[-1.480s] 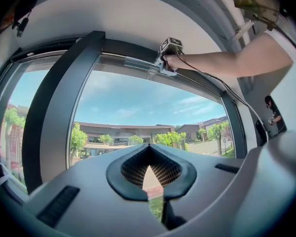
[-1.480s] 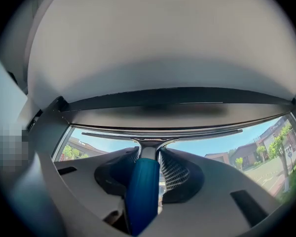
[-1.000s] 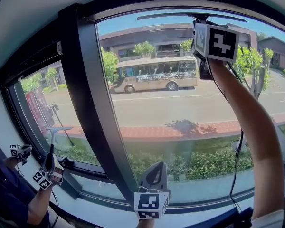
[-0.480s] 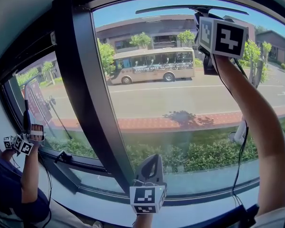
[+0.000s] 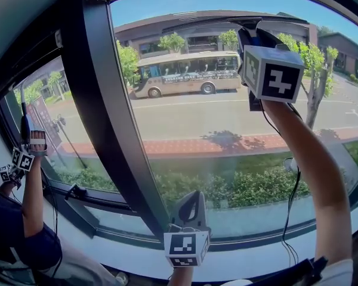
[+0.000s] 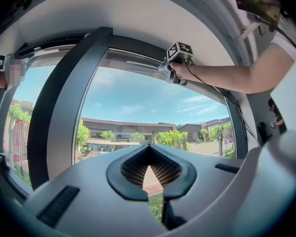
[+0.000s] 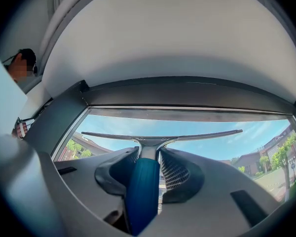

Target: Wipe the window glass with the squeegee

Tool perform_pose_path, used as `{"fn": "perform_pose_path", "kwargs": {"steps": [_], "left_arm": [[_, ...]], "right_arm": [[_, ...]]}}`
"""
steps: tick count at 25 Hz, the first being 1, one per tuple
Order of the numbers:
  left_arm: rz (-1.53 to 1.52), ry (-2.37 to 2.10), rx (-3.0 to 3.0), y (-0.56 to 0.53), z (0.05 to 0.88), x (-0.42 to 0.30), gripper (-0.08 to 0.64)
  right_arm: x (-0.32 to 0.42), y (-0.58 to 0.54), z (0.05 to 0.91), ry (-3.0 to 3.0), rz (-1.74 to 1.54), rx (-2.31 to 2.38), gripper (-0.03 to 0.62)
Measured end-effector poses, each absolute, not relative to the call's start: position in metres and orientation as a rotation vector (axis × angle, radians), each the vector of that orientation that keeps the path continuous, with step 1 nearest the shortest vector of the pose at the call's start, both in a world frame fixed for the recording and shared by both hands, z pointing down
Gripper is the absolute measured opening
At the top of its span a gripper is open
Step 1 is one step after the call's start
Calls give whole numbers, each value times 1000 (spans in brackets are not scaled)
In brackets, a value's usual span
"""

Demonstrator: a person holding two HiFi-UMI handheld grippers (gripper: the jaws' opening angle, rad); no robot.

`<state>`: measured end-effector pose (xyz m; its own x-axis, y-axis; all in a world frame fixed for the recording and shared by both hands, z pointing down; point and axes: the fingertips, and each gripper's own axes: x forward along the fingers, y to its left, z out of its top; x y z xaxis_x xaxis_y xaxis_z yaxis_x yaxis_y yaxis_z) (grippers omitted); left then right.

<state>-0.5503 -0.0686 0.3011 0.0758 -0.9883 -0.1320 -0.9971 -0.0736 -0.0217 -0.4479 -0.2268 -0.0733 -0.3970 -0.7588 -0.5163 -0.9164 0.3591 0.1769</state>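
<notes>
The right gripper (image 5: 250, 34) clamps the squeegee (image 7: 140, 191) by its blue handle, with the blade lying across the window glass (image 5: 227, 136) at 1 o'clock in the head view. The left gripper (image 6: 149, 171), jaws together and empty, hangs at 6 o'clock.

Bright sun, and all light comes in through the glass (image 5: 227, 118); hard tree shadow (image 5: 227, 140) outside. The frame (image 5: 104, 112) is backlit, near black. The ceiling (image 7: 163, 38) is soft grey, no glare. Heavy fisheye in every view: frame bows, black vignette in both gripper views. Soft near lens: left claw (image 6: 149, 154), right claw (image 7: 149, 154); squeegee (image 7: 140, 191) handle blurred. Outside sharp.
</notes>
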Motion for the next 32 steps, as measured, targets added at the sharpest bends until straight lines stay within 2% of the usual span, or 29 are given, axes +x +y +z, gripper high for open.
{"fn": "perform_pose_path", "kwargs": {"steps": [12, 32], "left_arm": [[126, 2117, -2242, -65, 320, -562, 2], [27, 2090, -2278, -68, 341, -558, 2]], "right_arm": [[-456, -221, -14, 2276, 667, -1449, 137], [-438, -222, 116, 2277, 516, -1498, 137]]}}
